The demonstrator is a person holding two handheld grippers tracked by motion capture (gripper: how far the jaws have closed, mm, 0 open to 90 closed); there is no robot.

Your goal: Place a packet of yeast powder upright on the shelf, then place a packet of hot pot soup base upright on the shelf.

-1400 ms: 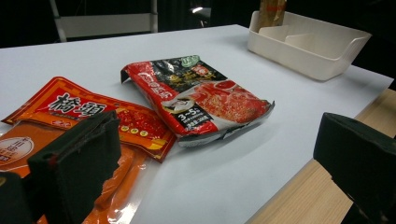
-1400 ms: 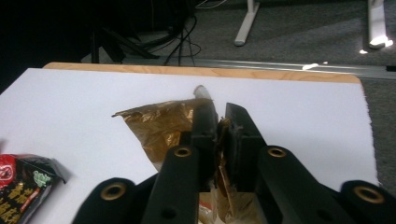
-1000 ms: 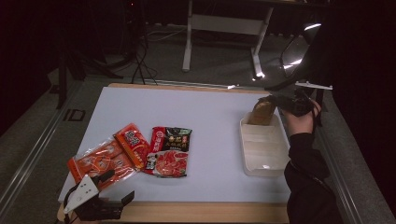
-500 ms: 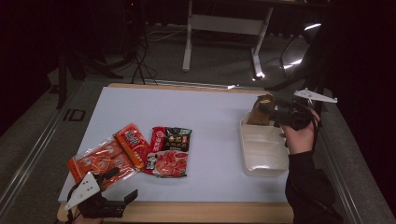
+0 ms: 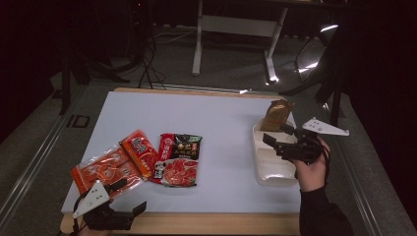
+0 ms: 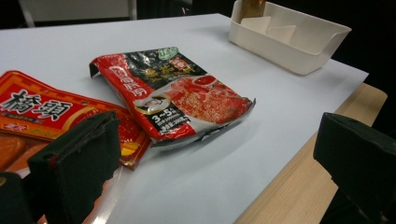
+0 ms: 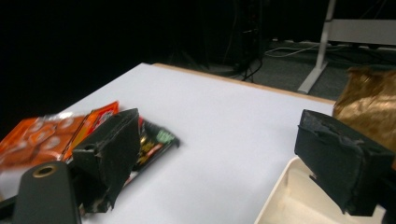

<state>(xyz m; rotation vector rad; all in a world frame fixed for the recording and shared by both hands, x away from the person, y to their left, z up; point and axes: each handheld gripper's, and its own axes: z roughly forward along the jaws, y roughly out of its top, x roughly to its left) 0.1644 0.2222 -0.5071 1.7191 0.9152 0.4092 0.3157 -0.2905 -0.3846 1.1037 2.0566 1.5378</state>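
Observation:
A brown-gold packet (image 5: pixel 278 115) stands upright in the far end of the white tray (image 5: pixel 269 173) at the table's right side. My right gripper (image 5: pixel 278 135) hovers open over the tray just on the near side of the packet, with nothing between its jaws. In the right gripper view the gripper (image 7: pixel 219 126) is wide open, with the packet (image 7: pixel 369 102) behind its right jaw and the tray (image 7: pixel 280 200) below. My left gripper (image 5: pixel 129 195) rests open at the table's front left edge. Its jaws (image 6: pixel 219 135) point towards a red-and-black packet (image 6: pixel 177 93).
A red-and-black packet (image 5: pixel 179 158), an orange-red packet (image 5: pixel 140 152) and a clear orange packet (image 5: pixel 101 169) lie flat at the front left. The tray (image 6: pixel 299 46) has dividers inside. Bare white tabletop (image 5: pixel 216 123) spans the middle. Table legs and cables sit on the floor beyond.
My right gripper has drawn back from the brown-gold packet towards the person and lower over the tray; the packet stays standing in the tray's far end. The left gripper has hardly moved.

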